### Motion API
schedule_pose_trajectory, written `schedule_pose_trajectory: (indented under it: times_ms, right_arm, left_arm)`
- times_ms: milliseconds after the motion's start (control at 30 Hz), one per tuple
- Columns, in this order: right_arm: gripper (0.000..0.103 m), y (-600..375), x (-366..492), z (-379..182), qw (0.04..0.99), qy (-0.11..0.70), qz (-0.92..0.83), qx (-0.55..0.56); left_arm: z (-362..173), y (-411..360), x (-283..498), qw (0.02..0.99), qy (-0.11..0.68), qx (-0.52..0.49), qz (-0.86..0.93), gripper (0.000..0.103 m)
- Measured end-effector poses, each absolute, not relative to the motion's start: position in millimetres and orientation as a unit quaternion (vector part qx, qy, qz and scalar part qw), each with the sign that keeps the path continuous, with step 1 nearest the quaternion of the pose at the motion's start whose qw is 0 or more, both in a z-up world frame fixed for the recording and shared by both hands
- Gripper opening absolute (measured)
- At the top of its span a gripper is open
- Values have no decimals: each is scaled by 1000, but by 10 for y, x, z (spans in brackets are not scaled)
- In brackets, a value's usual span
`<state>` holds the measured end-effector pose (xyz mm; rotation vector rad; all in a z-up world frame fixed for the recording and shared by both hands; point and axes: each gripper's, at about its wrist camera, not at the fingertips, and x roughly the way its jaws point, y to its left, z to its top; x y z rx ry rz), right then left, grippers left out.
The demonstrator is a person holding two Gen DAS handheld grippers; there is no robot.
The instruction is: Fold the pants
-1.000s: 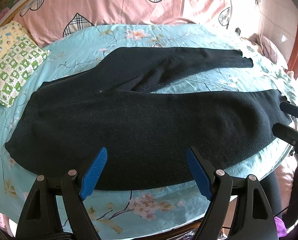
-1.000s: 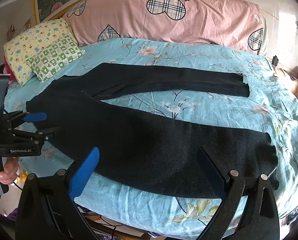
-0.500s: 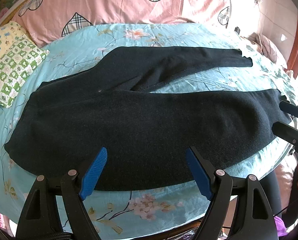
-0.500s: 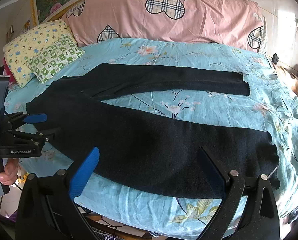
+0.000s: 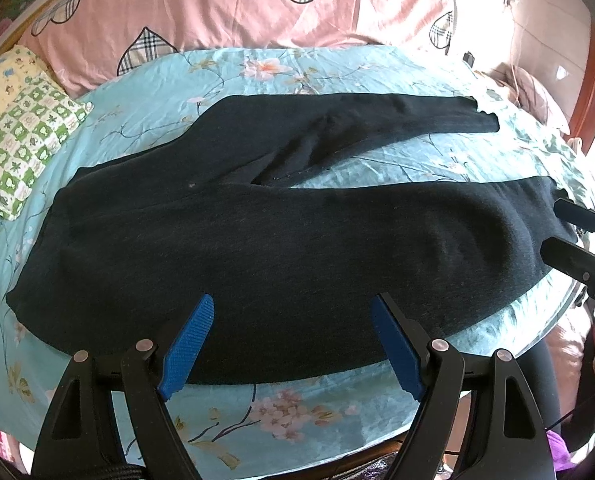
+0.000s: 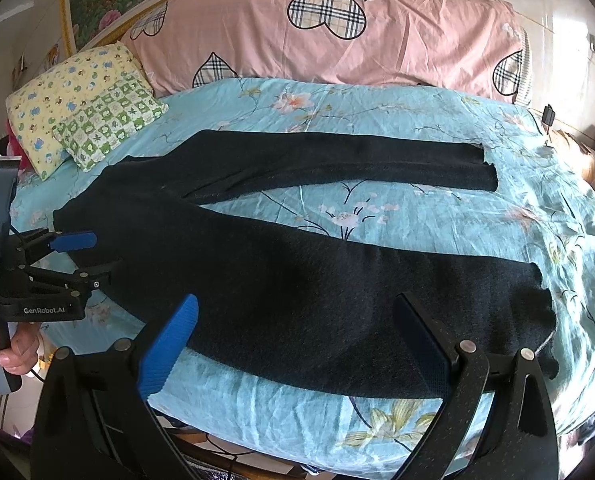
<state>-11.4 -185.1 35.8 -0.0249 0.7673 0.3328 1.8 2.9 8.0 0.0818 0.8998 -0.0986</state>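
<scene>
— What is lying at the far left?

— Two small pillows are sitting at the left edge of the bed: a yellow printed pillow (image 6: 63, 92) and, overlapping it, a green checked pillow (image 6: 109, 118). Behind them a long pink bolster (image 6: 337, 36) with plaid hearts is running along the head of the bed.

— And the left gripper?

— The left gripper (image 6: 93, 254) is hovering by the waistband end of the pants, its jaws standing apart with nothing between them. A hand (image 6: 11, 346) is gripping its handle below. In its own view the blue pads (image 5: 187, 346) are spreading wide over the near leg, and I cannot tell whether they are touching the cloth.

— Where are the pants lying?

— The black pants (image 6: 297, 276) are lying flat on the turquoise floral sheet (image 6: 397, 216), waist to the left, both legs stretching to the right. The legs are splaying apart in a V, with sheet showing between them; the far leg is lying nearer the bolster, the near leg along the front edge of the bed.

— And on the right?

— The right gripper (image 6: 297, 340) is hanging over the near leg close to its cuff, jaws wide open and holding nothing. In the left wrist view its fingers (image 5: 569, 254) are showing just beside that cuff.
</scene>
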Motion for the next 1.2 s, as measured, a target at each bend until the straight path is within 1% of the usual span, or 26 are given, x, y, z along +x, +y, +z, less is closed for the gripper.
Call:
schedule_pose_trajectory:
  times_ms: [767,967,1200]
  right_arm:
    - [98,-2181,194,425,912,379,153,27]
    - [98,-2321,401,460,911,381,152,39]
    - [98,-2592,840,527,910,385,144,59]
  left_arm:
    - [195,7,358,899,430,56,-64,82]
    - [244,-52,548,899,425,70,-73,82]
    - [343,-100,940,900,420,76,-89,82]
